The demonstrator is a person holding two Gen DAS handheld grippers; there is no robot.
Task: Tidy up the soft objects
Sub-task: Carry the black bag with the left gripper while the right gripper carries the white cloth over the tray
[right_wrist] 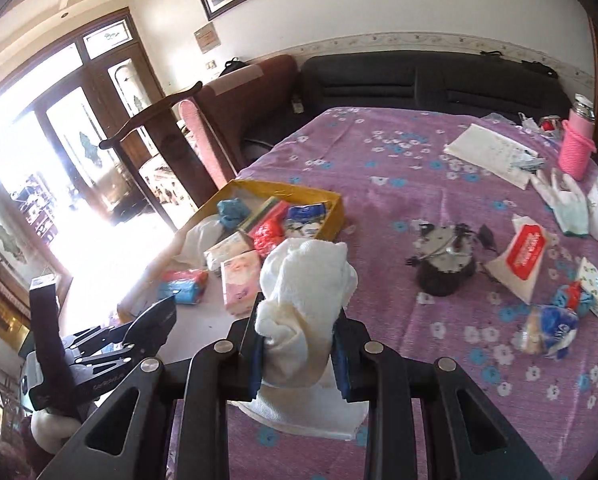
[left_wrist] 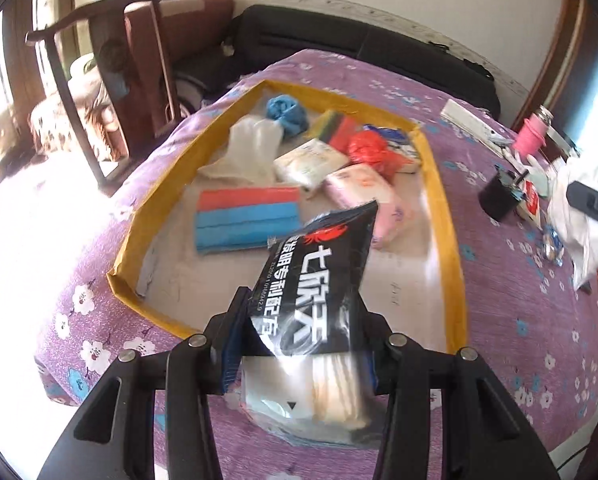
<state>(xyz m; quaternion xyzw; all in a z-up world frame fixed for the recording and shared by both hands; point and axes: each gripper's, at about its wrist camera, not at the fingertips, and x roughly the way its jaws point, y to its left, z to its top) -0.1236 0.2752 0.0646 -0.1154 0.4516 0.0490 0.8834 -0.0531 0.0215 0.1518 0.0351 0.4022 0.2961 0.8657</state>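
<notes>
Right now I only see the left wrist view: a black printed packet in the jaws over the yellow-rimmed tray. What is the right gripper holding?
Observer: The right gripper is shut on a bunched white terry towel.
Reviewer: Is anything soft left outside the tray that the towel hides from me?
Observer: Yes, a small white pack with a floral print lies on the purple flowered cloth, near the right edge.
Reviewer: Anything beside it?
Observer: A crumpled clear bag with blue print lies just in front of it, nearer the camera.
</notes>
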